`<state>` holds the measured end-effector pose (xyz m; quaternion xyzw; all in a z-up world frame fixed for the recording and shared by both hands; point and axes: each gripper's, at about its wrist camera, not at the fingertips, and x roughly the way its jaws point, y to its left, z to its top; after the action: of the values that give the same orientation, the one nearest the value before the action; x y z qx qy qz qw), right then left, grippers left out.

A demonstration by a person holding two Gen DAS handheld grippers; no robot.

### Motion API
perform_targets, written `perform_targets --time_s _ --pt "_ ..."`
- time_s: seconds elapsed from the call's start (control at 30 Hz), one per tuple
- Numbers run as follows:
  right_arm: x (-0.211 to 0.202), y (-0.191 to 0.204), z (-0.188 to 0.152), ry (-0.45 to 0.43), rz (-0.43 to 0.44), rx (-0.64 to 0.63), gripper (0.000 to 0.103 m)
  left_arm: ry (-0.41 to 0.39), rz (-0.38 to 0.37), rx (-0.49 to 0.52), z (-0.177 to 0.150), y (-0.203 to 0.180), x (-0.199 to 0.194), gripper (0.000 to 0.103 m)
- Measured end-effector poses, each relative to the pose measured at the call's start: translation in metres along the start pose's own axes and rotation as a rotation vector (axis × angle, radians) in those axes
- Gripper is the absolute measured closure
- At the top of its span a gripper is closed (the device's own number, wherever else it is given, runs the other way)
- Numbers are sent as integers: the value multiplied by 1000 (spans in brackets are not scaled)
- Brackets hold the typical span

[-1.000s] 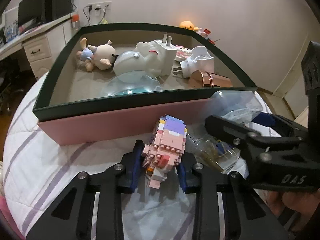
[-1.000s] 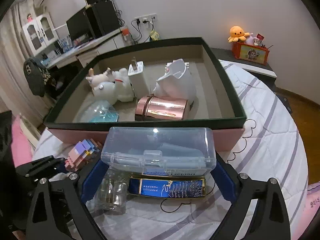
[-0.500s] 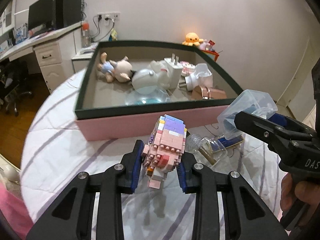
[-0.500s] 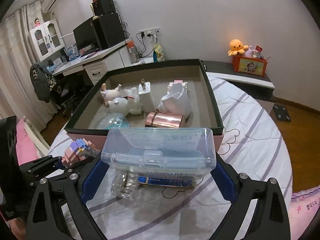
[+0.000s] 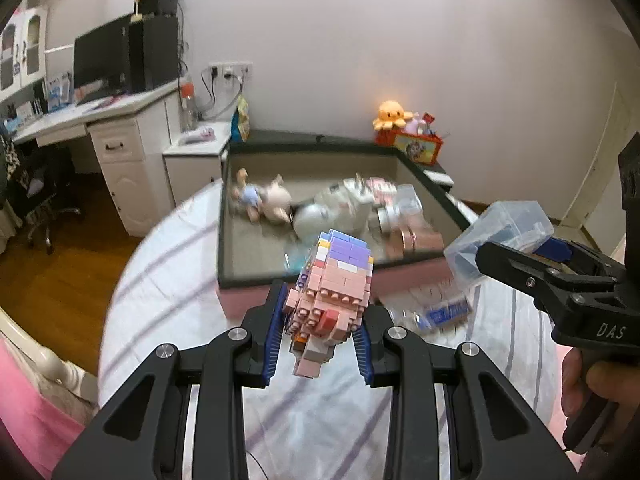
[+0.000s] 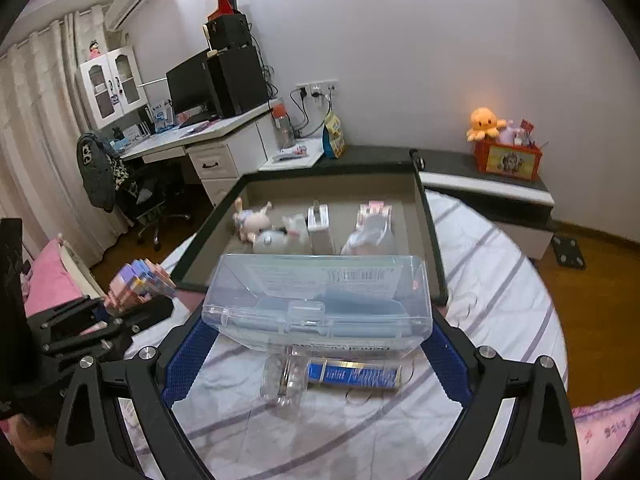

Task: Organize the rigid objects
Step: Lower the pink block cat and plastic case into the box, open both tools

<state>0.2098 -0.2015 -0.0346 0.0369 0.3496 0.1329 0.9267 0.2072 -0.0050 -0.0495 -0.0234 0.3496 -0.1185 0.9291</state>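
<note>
a: left gripper (image 5: 320,344) clamps the brick figure (image 5: 330,280) at centre frame, clear of the bed.
b: right gripper (image 6: 316,344) pinches the clear case (image 6: 318,300) wide, probably bound for the box (image 6: 430,240) behind.

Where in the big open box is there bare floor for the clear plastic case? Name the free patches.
Free: the box floor along the right wall, beyond the white pouch, and the near-left stretch in front of the pig doll. Crowded: the middle, where the doll, white charger and rose-gold tin cluster.
</note>
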Motion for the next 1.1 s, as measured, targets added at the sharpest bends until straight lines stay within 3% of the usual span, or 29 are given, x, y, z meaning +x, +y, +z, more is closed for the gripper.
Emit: perform_targets --time_s 0.17,0.37,0.77,0.8,0.93,1.0,1.1 --pt "7 -9 35 -42 -16 -14 7 -57 7 -1 37 9 4 72" --pt "39 -18 66 -26 -26 -21 7 -77 8 -8 73 14 31 72" --pt "114 -31 74 83 -43 7 5 10 17 -12 91 12 105 71" --pt "119 -33 73 95 -45 11 5 13 28 -10 92 12 108 67" --pt "120 -41 70 97 -56 35 0 -1 105 -16 92 15 110 8" --pt "119 -44 69 100 -64 43 0 -40 100 -32 91 18 101 0" --pt "109 -48 69 69 -43 73 0 -63 127 -34 89 21 88 0"
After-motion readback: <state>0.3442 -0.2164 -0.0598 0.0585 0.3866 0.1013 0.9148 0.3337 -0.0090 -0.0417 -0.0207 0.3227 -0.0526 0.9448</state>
